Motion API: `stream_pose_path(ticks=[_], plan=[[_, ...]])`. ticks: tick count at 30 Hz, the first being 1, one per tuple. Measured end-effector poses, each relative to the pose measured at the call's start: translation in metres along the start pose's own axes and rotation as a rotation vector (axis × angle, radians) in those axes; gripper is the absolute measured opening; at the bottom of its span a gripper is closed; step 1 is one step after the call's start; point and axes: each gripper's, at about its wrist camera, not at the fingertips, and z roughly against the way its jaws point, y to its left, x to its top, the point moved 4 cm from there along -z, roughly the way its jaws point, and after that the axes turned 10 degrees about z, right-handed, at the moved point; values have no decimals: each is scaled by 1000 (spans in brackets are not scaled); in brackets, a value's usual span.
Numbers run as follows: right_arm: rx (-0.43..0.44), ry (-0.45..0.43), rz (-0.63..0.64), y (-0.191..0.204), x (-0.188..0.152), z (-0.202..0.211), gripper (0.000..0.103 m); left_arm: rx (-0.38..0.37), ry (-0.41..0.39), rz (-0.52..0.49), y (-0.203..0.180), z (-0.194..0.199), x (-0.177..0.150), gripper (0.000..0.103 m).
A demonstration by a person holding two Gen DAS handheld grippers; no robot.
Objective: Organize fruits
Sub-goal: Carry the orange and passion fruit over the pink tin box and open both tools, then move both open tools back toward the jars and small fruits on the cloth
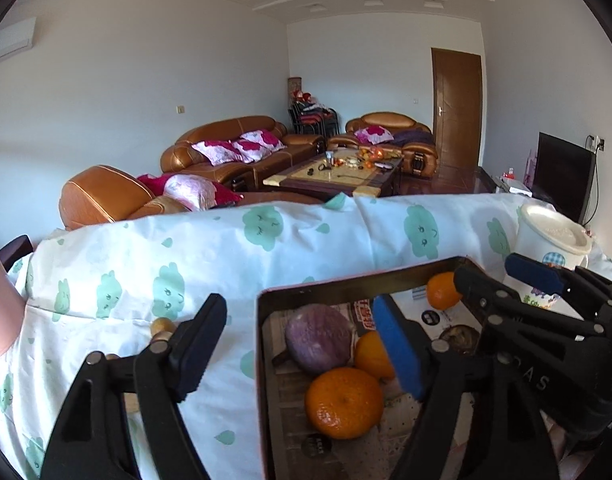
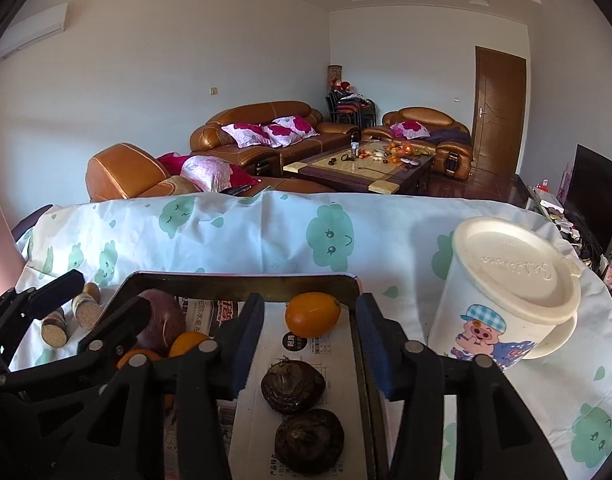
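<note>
Fingers of both grippers stand spread with nothing pinched: the right gripper (image 2: pixel 310 344) straddles the right wall of the tray (image 2: pixel 241 280), one finger inside and one outside, and the left gripper (image 1: pixel 297 344) straddles the left wall the same way. Inside the tray, on printed paper, two dark wrinkled fruits (image 2: pixel 293 386) lie nearest between the right fingers, with a small orange (image 2: pixel 313 314) beyond them by the far wall. On the tray's left side sit a big orange (image 1: pixel 344 402), a second orange (image 1: pixel 372 354) behind it and a purple fruit (image 1: pixel 318 338), all close together. Just outside, to the left, three small brown pieces (image 2: pixel 83 310) lie on the cloud-print cloth (image 2: pixel 265 232) over the table, and a lidded cartoon cup (image 2: pixel 506 292) stands to the right. Sofas (image 2: pixel 265 128) fill the room behind. Judging by the free fingers, a fruit has likely been set down and the sorting is well along; next comes choosing a remaining item, perhaps the pieces on the cloth, and closing squarely around it.
</note>
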Motion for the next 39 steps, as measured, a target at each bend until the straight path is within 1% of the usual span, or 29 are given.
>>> stream_pose_path(ticks=[1, 2, 3, 5, 10, 12, 17, 19, 22, 27, 39], plan=[[-6, -11, -13, -3, 1, 2, 66, 5, -27, 3, 3, 5, 3, 97], [-13, -22, -25, -6, 1, 5, 71, 11, -56, 7, 6, 11, 6, 103], [-17, -33, -36, -8, 2, 7, 76, 7, -87, 12, 9, 17, 8, 103], [-11, -52, -48, -8, 4, 9, 82, -8, -114, 16, 14, 26, 10, 103], [-32, -66, -15, 2, 3, 13, 83, 3, -142, 28, 25, 38, 9, 103], [-41, -75, -2, 6, 4, 15, 83, 13, -140, 28, 29, 38, 7, 103], [-44, -99, 2, 11, 1, 19, 83, 75, -136, 2, 40, 35, 0, 103], [-46, -94, 1, 12, 0, 18, 83, 87, -118, 0, 43, 33, -3, 103], [-45, -80, -1, 15, -2, 16, 83, 85, -114, 15, 48, 34, -4, 103], [-72, -99, -29, 11, -5, 24, 83, 85, -104, 23, 52, 36, -7, 103], [-130, -92, -84, 4, -16, 41, 83, 76, -104, 25, 59, 48, -12, 103]])
